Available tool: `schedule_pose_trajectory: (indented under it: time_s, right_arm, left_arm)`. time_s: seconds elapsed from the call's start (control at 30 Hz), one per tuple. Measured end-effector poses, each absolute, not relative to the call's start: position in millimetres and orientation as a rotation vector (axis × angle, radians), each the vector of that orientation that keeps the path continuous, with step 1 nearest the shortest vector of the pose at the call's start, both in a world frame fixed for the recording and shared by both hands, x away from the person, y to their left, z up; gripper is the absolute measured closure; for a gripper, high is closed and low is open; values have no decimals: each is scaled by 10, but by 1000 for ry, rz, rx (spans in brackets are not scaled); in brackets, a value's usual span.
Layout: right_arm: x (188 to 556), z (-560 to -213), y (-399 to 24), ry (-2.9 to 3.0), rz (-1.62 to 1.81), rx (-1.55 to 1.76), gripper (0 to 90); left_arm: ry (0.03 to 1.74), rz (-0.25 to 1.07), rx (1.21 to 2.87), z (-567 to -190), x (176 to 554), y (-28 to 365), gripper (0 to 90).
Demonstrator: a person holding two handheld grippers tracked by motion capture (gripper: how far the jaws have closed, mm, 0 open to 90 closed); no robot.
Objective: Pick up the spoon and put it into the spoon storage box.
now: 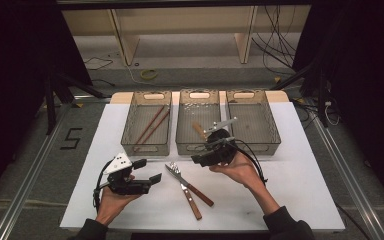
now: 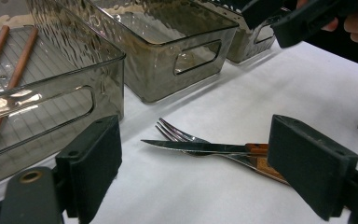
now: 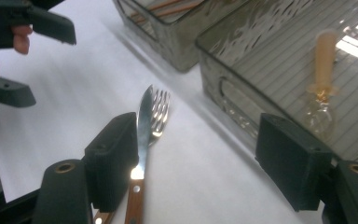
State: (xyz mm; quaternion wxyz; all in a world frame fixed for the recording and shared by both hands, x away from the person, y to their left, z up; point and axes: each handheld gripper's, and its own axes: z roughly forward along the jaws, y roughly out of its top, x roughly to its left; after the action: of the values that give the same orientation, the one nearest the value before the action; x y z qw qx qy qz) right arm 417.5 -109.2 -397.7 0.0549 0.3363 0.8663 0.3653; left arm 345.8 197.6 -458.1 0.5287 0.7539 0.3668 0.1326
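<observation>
Two grippers low over the white worktop [image 1: 290, 190], jaws of both spread wide, nothing between them: left gripper [image 1: 147, 171] near the front left, right gripper [image 1: 204, 157] just before the middle bin [image 1: 198, 145]. Between them, flat on the worktop, knife [image 1: 183, 186] crossed over fork [image 1: 177, 172], blades toward the bins. Farther back, chopsticks [image 1: 151, 126] in the left bin [image 1: 145, 146], spoon [image 3: 322, 70] in the middle bin, right bin [image 1: 269, 142] beside it.
</observation>
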Motion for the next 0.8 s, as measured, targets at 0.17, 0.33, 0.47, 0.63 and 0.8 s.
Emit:
schedule_pose_trajectory:
  time_s: [0.17, 0.33, 0.47, 0.63, 0.8]
  right_arm:
    - [4133, -4022, -1055, 2662, 1087, 1008, 303]
    - [4082, -4049, -1022, 2689, 1071, 992, 304]
    - [4026, -4102, -978, 2729, 1033, 983, 307]
    - [3964, -4177, -915, 2782, 965, 950, 313]
    - [3928, -4218, -891, 2822, 917, 932, 320]
  left_arm:
    - [877, 318, 1800, -4580, 3457, 1976, 170]
    - [878, 319, 1797, -4578, 3462, 1977, 171]
    - [880, 316, 1794, -4577, 3462, 1964, 171]
    - [879, 317, 1793, -4576, 3464, 1974, 171]
    - [879, 317, 1792, -4575, 3464, 1969, 170]
